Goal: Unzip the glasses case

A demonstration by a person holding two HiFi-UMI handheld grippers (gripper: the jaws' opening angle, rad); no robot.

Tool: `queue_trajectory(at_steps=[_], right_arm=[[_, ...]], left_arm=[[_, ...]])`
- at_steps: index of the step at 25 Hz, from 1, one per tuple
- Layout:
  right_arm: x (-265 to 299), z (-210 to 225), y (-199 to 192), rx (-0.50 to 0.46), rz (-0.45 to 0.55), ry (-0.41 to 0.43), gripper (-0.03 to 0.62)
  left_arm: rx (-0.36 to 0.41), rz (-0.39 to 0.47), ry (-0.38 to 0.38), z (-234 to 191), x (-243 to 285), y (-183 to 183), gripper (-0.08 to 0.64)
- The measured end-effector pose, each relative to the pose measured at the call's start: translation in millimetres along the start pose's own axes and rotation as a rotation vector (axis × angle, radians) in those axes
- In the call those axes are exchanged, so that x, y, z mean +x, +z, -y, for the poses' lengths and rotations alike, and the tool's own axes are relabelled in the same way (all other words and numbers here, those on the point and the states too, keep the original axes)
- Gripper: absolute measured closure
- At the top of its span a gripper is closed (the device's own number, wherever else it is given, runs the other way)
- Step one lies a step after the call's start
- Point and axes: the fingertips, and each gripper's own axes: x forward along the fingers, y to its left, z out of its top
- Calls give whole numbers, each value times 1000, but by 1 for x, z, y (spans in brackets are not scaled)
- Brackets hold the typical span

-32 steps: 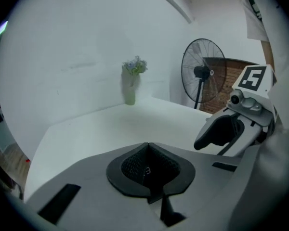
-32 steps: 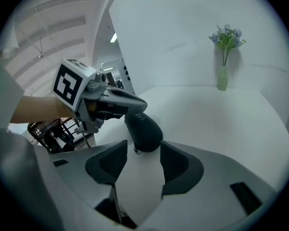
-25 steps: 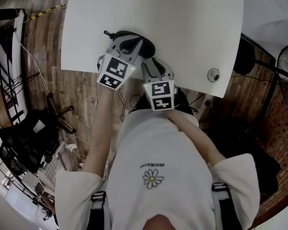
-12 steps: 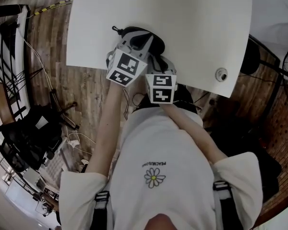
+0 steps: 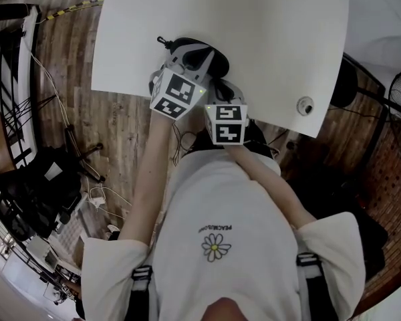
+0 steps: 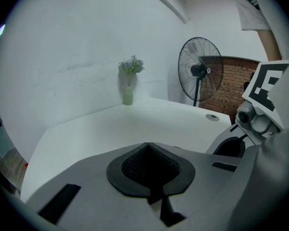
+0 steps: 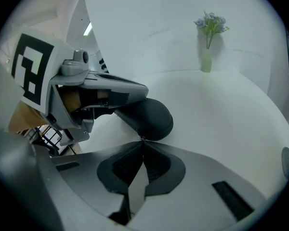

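A black glasses case (image 5: 212, 60) lies near the front edge of the white table (image 5: 267, 25), with a small loop (image 5: 162, 42) at its far left end. My left gripper (image 5: 199, 53) is shut, and its fingers rest on top of the case (image 7: 151, 117), as the right gripper view shows. The case is hidden in the left gripper view, where those jaws (image 6: 147, 144) meet with nothing between them. My right gripper (image 7: 142, 141) has its jaws closing to a meeting point at the case's near rim, where a tiny zipper pull shows at the tips.
At the table's far end, against the white wall, stands a small vase of flowers (image 7: 208, 47). A round cable grommet (image 5: 305, 105) sits at the table's right front corner. A standing fan (image 6: 200, 71) is beyond the table. The wooden floor to the left holds cables.
My right gripper has crept forward to the case's near rim and its jaws have gone from wide open to shut. The left gripper stays on the case.
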Motion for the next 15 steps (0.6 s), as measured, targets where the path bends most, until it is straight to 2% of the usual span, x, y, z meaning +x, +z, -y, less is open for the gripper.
queue_trajectory(at_steps=[6,10,15], right_arm=[[0,2,-1,-31,-16,28,584],[-2,-1,6,-58,-17,55,584],[-4,11,-3,-91,-61,75,586]], left_arm=[[12,11,12,-1,-1,1,546],[37,4,54,-1,1,2,546],[12,26,63,1,3,-1,548]])
